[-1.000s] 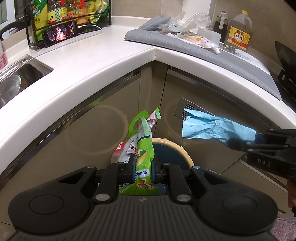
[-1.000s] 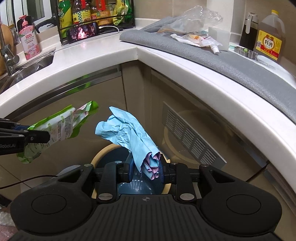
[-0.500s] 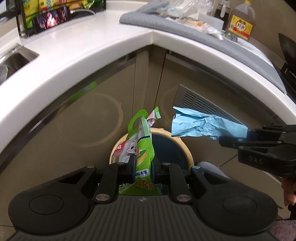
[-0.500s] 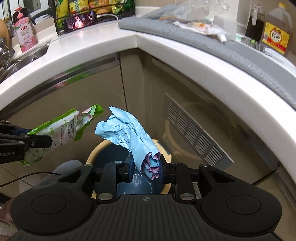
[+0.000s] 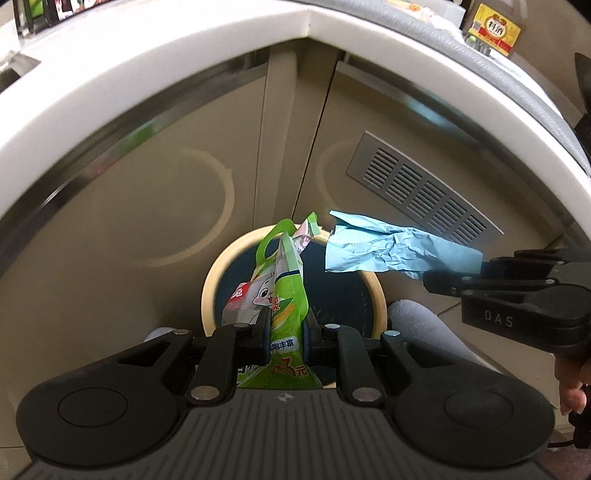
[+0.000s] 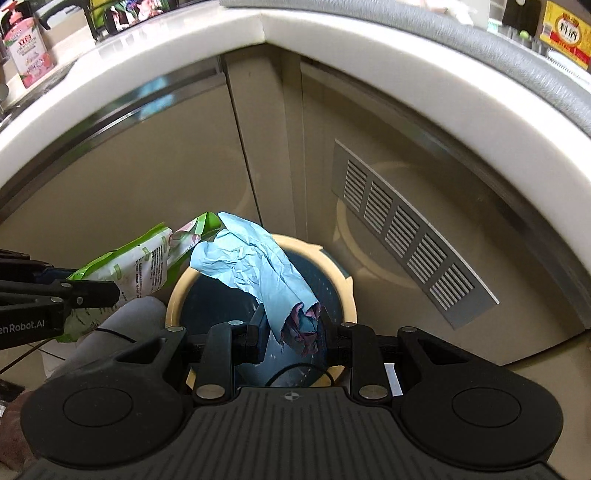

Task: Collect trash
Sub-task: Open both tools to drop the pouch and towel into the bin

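My left gripper [image 5: 286, 330] is shut on a green snack bag [image 5: 284, 295] and holds it above a round bin with a cream rim [image 5: 207, 295] on the floor. My right gripper [image 6: 293, 334] is shut on a crumpled blue paper [image 6: 258, 266] with a pink end, held over the same bin [image 6: 347, 295]. In the left wrist view the right gripper [image 5: 454, 280] comes in from the right with the blue paper [image 5: 391, 251]. In the right wrist view the left gripper [image 6: 92, 291] comes in from the left with the green bag [image 6: 140, 262].
The bin stands in the corner below a white counter [image 5: 147, 74], against beige cabinet doors with a grey vent grille [image 6: 406, 236]. A grey mat [image 6: 480, 48] and a yellow-labelled bottle [image 5: 496, 27] sit on the counter. A pink soap bottle [image 6: 27, 51] stands far left.
Both grippers have moved down below the counter edge and closer to the bin, each still holding its piece of trash. The bin's opening now shows more fully.
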`<state>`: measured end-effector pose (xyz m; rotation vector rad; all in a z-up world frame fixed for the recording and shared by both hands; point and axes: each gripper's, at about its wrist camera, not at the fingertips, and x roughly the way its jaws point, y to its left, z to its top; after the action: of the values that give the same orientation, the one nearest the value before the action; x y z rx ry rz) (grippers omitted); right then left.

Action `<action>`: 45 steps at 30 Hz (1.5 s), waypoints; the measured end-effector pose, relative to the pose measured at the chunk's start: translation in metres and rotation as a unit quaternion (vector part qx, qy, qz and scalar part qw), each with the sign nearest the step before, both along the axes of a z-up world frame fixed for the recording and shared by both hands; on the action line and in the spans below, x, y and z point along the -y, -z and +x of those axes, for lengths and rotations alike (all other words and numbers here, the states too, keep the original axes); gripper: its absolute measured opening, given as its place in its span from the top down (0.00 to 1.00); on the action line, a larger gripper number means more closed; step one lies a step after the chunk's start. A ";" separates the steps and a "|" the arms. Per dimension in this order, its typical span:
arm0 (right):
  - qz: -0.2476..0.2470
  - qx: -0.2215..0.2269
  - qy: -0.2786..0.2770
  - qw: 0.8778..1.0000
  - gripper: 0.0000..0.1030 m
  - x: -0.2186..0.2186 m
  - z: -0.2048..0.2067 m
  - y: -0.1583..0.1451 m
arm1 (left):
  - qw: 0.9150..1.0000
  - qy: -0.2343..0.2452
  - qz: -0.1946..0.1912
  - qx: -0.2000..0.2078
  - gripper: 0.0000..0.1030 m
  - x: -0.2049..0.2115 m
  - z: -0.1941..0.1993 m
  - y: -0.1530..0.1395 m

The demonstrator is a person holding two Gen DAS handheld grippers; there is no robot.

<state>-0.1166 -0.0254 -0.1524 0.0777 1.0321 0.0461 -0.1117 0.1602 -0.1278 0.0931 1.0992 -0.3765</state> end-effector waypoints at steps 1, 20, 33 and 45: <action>0.001 -0.006 0.001 1.000 0.73 0.000 0.003 0.003 | 1.000 -0.001 0.000 -0.004 0.84 0.001 0.002 0.003; 0.014 -0.099 0.004 0.995 0.73 -0.002 0.046 0.064 | 0.995 0.021 0.043 -0.089 0.84 0.034 0.049 0.069; 0.031 -0.132 0.018 0.991 0.66 -0.003 0.068 0.083 | 0.992 0.017 0.063 -0.103 0.82 0.042 0.068 0.096; 0.046 -0.117 0.053 0.991 0.34 0.010 0.051 0.045 | 0.996 -0.016 0.063 -0.065 0.00 0.021 0.058 0.067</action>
<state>-0.0659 -0.0351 -0.1975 0.2257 1.2579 -0.0118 -0.0533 0.1394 -0.1944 0.1635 1.2523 -0.2882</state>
